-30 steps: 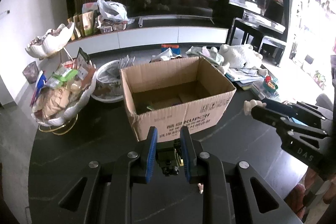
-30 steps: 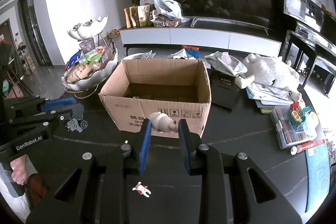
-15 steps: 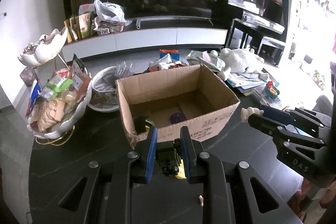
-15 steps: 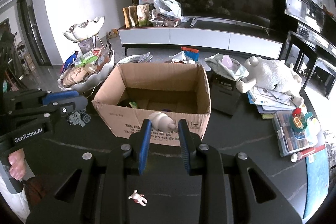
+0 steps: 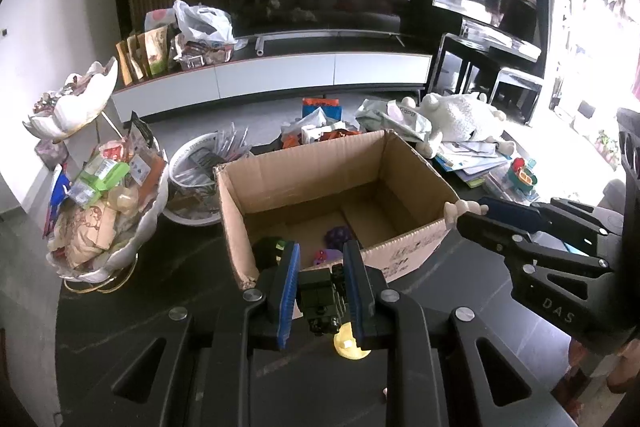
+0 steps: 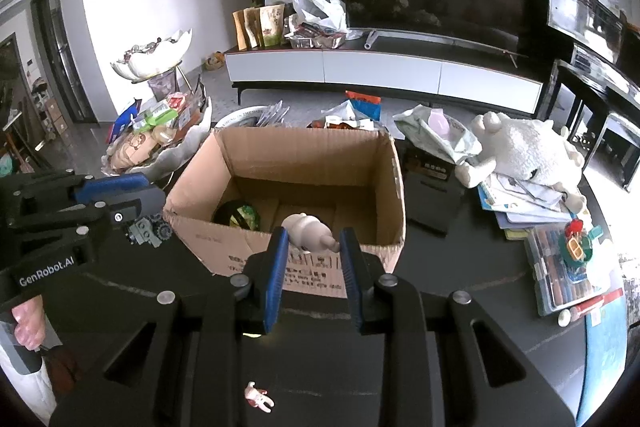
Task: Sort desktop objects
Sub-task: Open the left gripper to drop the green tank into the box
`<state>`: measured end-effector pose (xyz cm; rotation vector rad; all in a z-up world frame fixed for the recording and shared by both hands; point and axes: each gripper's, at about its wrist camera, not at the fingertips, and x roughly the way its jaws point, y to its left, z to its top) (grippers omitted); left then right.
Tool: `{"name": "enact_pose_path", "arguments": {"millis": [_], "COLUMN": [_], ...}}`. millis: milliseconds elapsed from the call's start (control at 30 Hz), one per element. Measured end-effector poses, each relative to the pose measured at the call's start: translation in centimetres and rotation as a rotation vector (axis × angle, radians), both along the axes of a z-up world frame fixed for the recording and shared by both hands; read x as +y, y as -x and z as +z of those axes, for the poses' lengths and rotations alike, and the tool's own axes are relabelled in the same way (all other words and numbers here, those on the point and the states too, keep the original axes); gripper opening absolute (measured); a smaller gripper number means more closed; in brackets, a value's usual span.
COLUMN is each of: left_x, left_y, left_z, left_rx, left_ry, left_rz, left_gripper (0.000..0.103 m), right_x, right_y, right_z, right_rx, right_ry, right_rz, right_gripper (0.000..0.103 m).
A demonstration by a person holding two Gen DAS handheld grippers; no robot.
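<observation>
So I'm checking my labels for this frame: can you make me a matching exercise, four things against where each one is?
Things:
1. dark block toy
2. pale figurine
3. purple toy
4. small pink-and-white doll

Places:
A. on the floor of the cardboard box
B. lying on the dark table below the right claw
C. gripped in the left claw
D. gripped in the right claw

Pairs: 1-C, 2-D, 3-A, 4-B

A brown cardboard box [image 5: 340, 183] is being shown on a black counter [image 5: 120, 315]; blue pads [image 6: 276, 267] are being seen against a cream figurine [image 6: 306, 231].
</observation>
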<state>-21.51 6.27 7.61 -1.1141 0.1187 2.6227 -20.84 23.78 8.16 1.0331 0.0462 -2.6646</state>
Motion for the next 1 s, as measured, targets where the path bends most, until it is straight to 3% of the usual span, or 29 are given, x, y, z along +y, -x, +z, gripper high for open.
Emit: {"name": "enact_pose_path", "arguments": {"millis": [233,1000], "left_x": [-0.2,1.1], "left_y": [1.3,5.9], "left_z": [-0.1,-2.7], "left_rx": [0.021,-0.027], "left_ry": [-0.011,0.019], "left_rz": [0.021,0.023], "left_gripper": [0.020,0.020], "right_x": [-0.3,-0.5], "right_y": [1.9,6.3], "right_z": [0.1,-2.2], "right_rx": [-0.002,-0.060], "right_ry": [-0.004,-0.001], "right_rz": [-0.003,-0.010], "right_gripper": [0.024,0.024]}}
